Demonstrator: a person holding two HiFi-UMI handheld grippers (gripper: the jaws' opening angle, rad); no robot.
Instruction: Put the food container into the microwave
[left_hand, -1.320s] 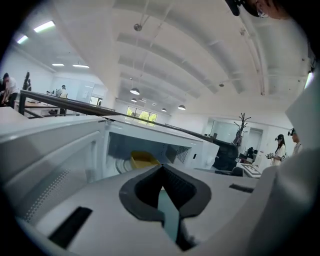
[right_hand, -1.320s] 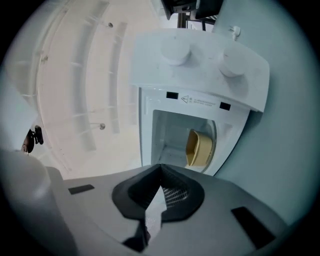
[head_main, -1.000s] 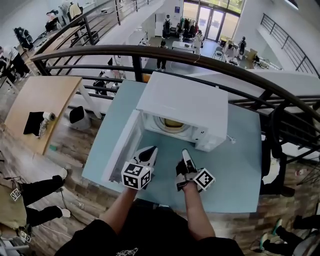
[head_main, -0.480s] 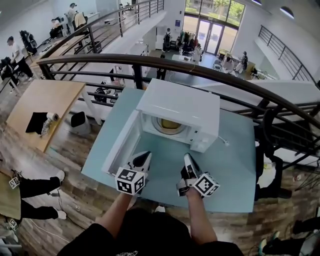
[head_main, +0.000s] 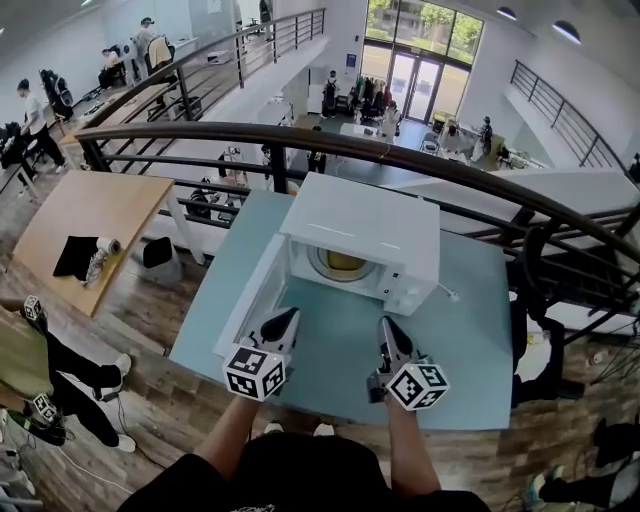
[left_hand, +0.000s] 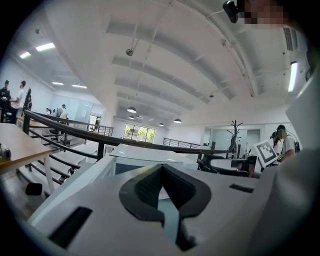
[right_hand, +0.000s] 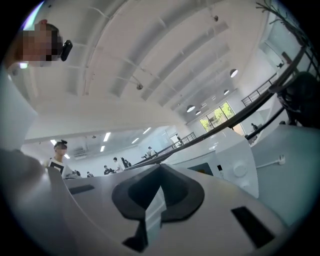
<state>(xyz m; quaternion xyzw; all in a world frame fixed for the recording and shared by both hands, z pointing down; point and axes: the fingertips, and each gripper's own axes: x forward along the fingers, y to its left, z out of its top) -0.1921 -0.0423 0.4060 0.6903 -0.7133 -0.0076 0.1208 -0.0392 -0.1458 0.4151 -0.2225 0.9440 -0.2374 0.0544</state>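
Note:
On a light blue table (head_main: 470, 340) stands a white microwave (head_main: 365, 225) with its door (head_main: 252, 297) swung open to the left. A yellowish food container (head_main: 345, 263) rests on the turntable inside the cavity. My left gripper (head_main: 281, 323) and my right gripper (head_main: 391, 335) hover side by side in front of the opening, short of it and apart from the container. Both point at the microwave with jaws shut and nothing between them. The left gripper view shows its jaws (left_hand: 161, 167) meeting below the microwave's top (left_hand: 145, 152). In the right gripper view the jaws (right_hand: 160, 169) point left of the microwave (right_hand: 235, 160).
A dark curved railing (head_main: 420, 160) runs right behind the table, with a drop to a lower floor beyond. A wooden table (head_main: 80, 215) stands far left. A person (head_main: 40, 380) sits on the floor at the left, and a thin cable (head_main: 447, 293) lies right of the microwave.
Both grippers have drawn back from the microwave opening toward me and risen. The right gripper has rolled, so its marker cube faces differently. The container stays inside.

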